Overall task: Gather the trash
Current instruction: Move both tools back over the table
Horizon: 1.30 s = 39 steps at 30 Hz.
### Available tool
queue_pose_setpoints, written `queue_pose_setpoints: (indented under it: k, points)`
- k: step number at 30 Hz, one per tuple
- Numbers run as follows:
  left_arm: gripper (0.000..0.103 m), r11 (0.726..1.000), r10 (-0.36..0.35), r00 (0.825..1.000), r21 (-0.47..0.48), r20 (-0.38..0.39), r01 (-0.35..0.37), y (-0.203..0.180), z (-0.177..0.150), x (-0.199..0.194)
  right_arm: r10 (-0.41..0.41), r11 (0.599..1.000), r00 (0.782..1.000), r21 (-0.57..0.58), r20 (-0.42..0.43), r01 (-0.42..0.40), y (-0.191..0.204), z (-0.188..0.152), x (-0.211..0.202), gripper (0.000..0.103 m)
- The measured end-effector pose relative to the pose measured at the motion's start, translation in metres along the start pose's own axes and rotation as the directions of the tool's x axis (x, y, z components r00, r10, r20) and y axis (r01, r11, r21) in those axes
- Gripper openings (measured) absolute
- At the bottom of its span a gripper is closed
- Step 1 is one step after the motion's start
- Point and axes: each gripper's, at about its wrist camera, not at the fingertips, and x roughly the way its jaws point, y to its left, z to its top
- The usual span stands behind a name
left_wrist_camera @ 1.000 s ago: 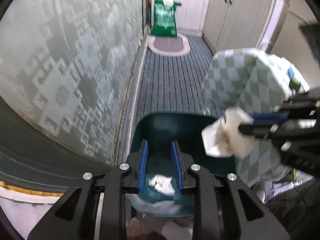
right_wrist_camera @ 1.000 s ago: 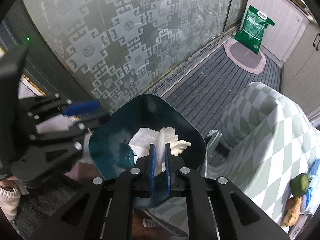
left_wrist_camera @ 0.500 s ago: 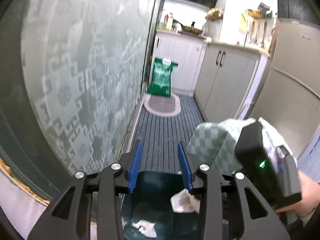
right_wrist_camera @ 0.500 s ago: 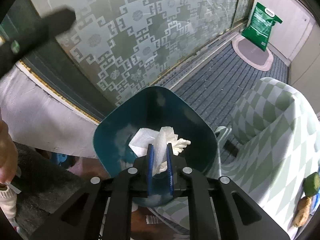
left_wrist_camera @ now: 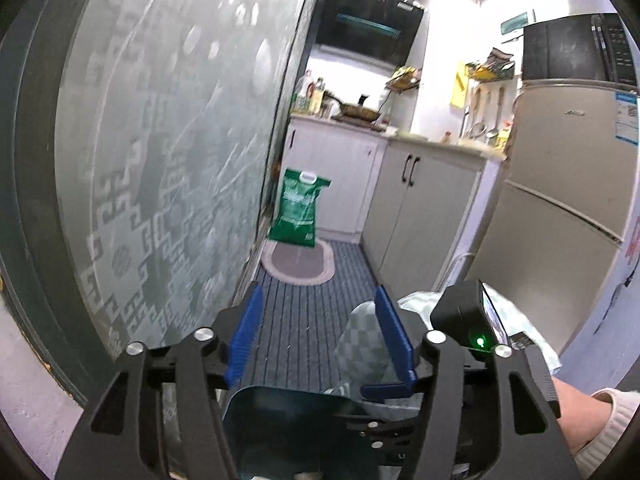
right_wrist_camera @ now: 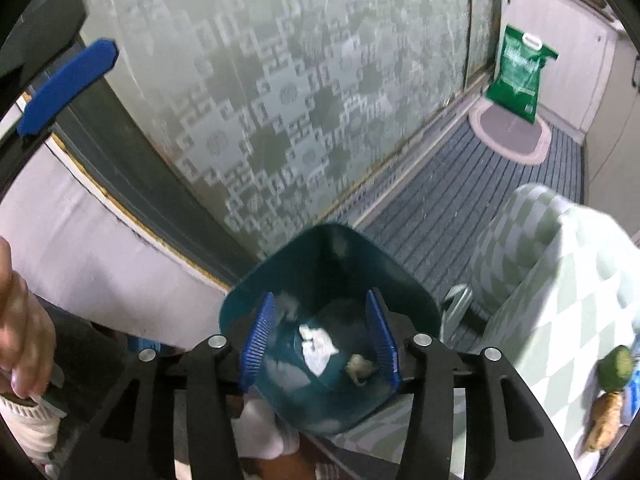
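A dark teal trash bin (right_wrist_camera: 336, 264) stands on the floor by the frosted glass door. White crumpled tissues (right_wrist_camera: 318, 346) and a small beige scrap (right_wrist_camera: 360, 366) lie at its bottom. My right gripper (right_wrist_camera: 320, 338) hangs open right above the bin's mouth, empty. My left gripper (left_wrist_camera: 318, 338) is open and empty, raised above the bin (left_wrist_camera: 280, 420), which shows at the bottom of the left wrist view. The right gripper's body (left_wrist_camera: 468, 320) shows at right there.
A frosted patterned glass door (right_wrist_camera: 320, 80) runs along the left. A green-checked cloth-covered surface (right_wrist_camera: 552, 280) with a cucumber piece (right_wrist_camera: 616, 364) stands right of the bin. A green bag (left_wrist_camera: 298, 212), oval mat (left_wrist_camera: 298, 260), cabinets (left_wrist_camera: 420, 208) and fridge (left_wrist_camera: 560, 200) lie beyond.
My right gripper opened and let the tissue fall into the bin. My left gripper opened wider and lifted up, now looking down the kitchen.
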Motion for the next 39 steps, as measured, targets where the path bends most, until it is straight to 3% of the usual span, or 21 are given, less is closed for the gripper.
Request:
queue_pose_setpoints:
  k: [6, 11, 18, 26, 31, 33, 39]
  points:
    - [0.069, 1.000, -0.025, 0.999, 0.007, 0.026, 0.025, -0.014, 0.005, -0.002, -0.030, 0.999, 0.994, 0.031, 0.107, 0.027, -0.015, -0.001, -0.033, 0.061]
    - [0.071, 0.999, -0.049, 0.999, 0.005, 0.022, 0.048, -0.026, 0.007, 0.003, -0.090, 0.994, 0.974, 0.073, 0.207, 0.076, -0.032, -0.007, -0.065, 0.068]
    - [0.078, 0.992, -0.120, 0.993, 0.035, -0.010, 0.120, -0.057, 0.007, 0.015, -0.168, 0.982, 0.948, 0.132, 0.270, 0.137, -0.060, -0.024, -0.103, 0.076]
    - [0.079, 0.982, -0.174, 0.984, 0.070, -0.042, 0.177, -0.091, 0.000, 0.030, -0.315, 0.942, 0.891, 0.223, 0.328, 0.251, -0.099, -0.059, -0.153, 0.082]
    - [0.080, 0.962, -0.232, 0.967, 0.121, -0.101, 0.243, -0.115, -0.010, 0.046, -0.403, 0.900, 0.849, 0.314, 0.341, 0.302, -0.132, -0.086, -0.180, 0.083]
    - [0.080, 0.946, -0.250, 0.959, 0.178, -0.136, 0.272, -0.127, -0.012, 0.052, -0.414, 0.891, 0.844, 0.340, 0.340, 0.300, -0.141, -0.093, -0.185, 0.084]
    - [0.080, 0.913, -0.297, 0.928, 0.217, -0.224, 0.344, -0.140, -0.013, 0.083, -0.432, 0.874, 0.832, 0.387, 0.347, 0.293, -0.159, -0.119, -0.203, 0.084]
